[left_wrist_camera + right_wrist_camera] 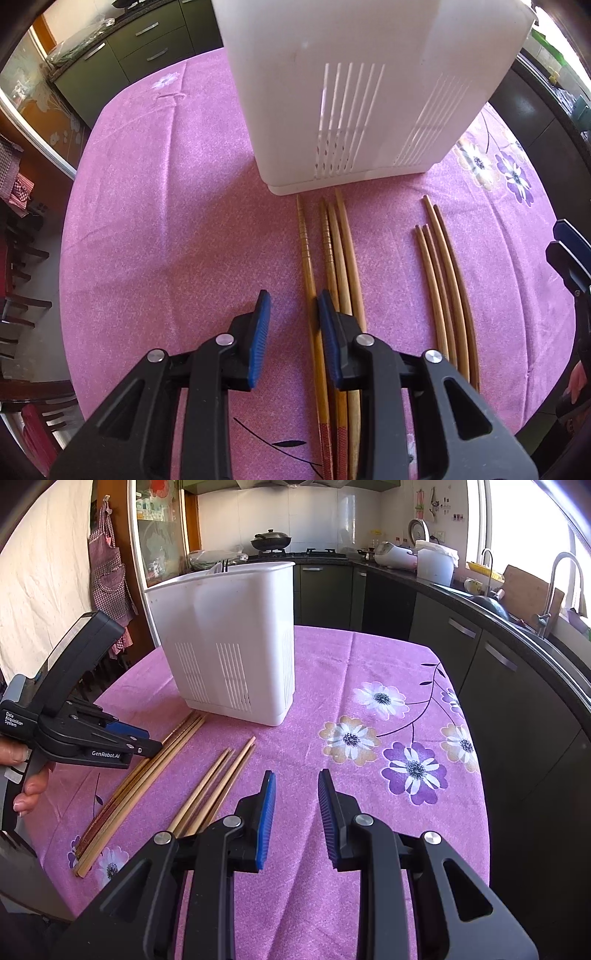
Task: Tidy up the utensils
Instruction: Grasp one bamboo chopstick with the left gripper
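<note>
Purple floral cloth (369, 657) covers the table beneath us, in a kitchen with dark cabinets. Nearest to us, our left gripper (293, 306) points steeply down at the cloth, its blue-padded jaws a narrow gap apart and gripping nothing; its right-hand pad (327, 314) sits over the edge of a group of four wider chopsticks (341, 251), but we cannot tell whether it touches them. Our right gripper (297, 784) hovers above bare cloth, jaws likewise a little apart and empty, with a set of four thinner chopsticks (218, 786) lying just to its left. From the right wrist view we see a hand (31, 779) wrapped around the left gripper's handle at the left edge. Both chopstick groups lie flat on the cloth, roughly parallel, near each other but apart, their narrow tips pointing toward a white utensil holder (236, 646). That holder stands upright on the table just beyond the tips of the wider group, with vertical slots low in its walls and some utensil tips showing above its rim. Farther back, a wok (271, 539) sits on the stove (306, 554), a checked apron (109, 572) hangs at left, and a sink tap (557, 583) stands under a bright window at right.
</note>
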Motion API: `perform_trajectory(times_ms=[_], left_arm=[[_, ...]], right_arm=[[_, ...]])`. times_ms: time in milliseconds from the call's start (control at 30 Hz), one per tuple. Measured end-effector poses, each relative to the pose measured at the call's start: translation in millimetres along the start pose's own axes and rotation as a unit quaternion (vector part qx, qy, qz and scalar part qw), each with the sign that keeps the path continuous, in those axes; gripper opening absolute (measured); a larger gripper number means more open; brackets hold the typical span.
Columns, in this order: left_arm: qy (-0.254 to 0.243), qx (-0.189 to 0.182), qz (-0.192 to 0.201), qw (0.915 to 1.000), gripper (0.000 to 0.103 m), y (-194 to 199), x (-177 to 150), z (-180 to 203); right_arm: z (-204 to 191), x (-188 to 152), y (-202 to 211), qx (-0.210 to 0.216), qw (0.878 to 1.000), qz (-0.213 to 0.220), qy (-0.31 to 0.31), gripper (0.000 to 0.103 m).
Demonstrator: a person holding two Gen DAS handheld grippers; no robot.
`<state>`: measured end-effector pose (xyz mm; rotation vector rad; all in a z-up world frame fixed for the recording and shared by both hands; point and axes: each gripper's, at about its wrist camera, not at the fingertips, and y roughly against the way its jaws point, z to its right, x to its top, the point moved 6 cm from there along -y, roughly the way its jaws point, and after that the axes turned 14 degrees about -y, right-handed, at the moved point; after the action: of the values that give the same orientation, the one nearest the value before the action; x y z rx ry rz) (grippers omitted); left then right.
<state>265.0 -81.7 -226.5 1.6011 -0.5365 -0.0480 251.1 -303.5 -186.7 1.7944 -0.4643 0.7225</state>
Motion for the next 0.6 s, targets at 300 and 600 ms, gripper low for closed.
perform_trajectory(times_ms=[300,600], left_arm=[[-0.010,-0.008,0.002,0.9999,0.006,2,3,6],[0.002,0.010,0.064,0.9979,0.006,49,-10,-7]], right_arm=[[-11,-6,-16,0.026,0.998,-0.052,0.003,0.025],[-30,-9,-45,0.059,0.988,-0.144,-0.019,0.025]])
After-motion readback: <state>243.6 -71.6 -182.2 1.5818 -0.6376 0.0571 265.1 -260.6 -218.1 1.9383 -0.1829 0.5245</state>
